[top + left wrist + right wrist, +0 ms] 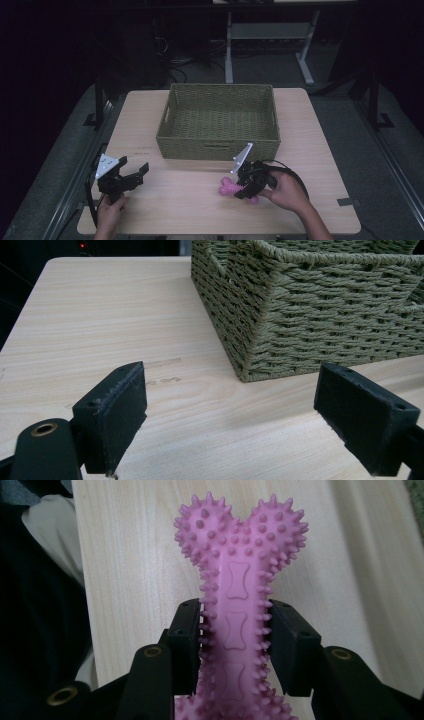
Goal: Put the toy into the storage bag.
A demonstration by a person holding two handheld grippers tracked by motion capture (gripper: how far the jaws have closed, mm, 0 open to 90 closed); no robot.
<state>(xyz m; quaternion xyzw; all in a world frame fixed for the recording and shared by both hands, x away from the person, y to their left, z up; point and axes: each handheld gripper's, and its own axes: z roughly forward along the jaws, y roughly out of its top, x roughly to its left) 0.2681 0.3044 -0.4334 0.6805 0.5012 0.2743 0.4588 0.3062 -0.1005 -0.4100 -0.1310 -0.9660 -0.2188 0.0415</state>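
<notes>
The right gripper (243, 187) is clamped on a pink spiked toy bone (231, 189) near the front middle of the table (320, 150). The high view shows the person's right hand (286, 192) behind the gripper and the bone's knobbed end pointing left, just in front of the basket (218, 148); from this angle it cannot be told whether the bone touches the tabletop.

The right gripper view supplies the grip detail. Both black pads (186, 640) press against the narrow shaft of the toy bone (239, 580), one on each side. The two-lobed end projects past the jaws, with bare wood behind it. Small bone shapes are embossed along the shaft.

The left gripper (131, 176) rests at the front left of the table in the person's left hand (110, 207). Its jaws stand wide apart and hold nothing. The left gripper view confirms this: the two pads (117, 405) frame an open stretch of tabletop (100, 315), and the near corner of the basket (300, 315) sits beyond them, well clear of the jaws.

The basket is a rectangular woven tray in olive green, set at the middle back of the table, with a handle cut-out in its short side. Its visible floor holds no object.

The table is pale wood-grain laminate. The surrounding room is dark, with grey floor (390, 165), a light metal frame (267, 35) behind the table, and cables on the floor near it.
</notes>
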